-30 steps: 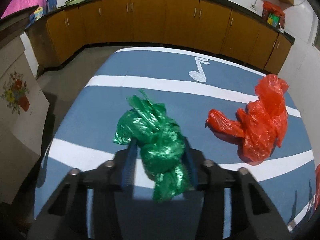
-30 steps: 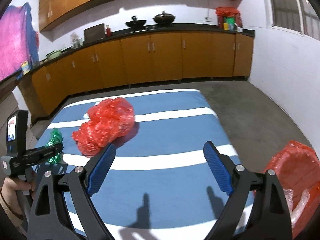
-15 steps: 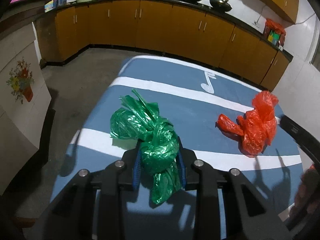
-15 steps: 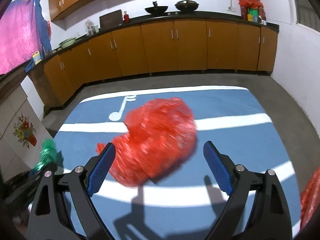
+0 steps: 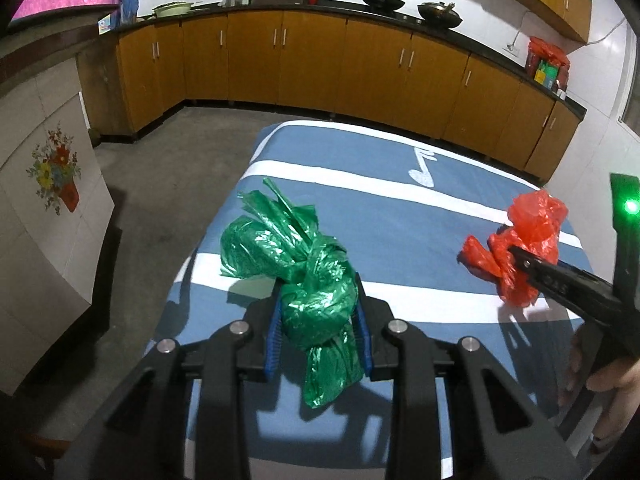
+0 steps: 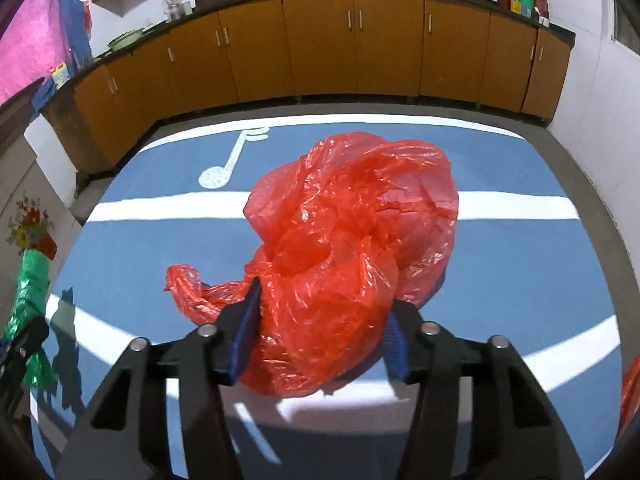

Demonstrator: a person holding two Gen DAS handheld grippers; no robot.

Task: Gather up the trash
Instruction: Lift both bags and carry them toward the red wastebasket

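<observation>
Trash first: the left tongs (image 5: 320,334) pinch a knotted green bag (image 5: 308,280) between their blue pads. The right tongs (image 6: 318,332) are closing around a crumpled red bag (image 6: 348,240), pads against its sides, over the blue striped cloth (image 6: 520,272).
</observation>
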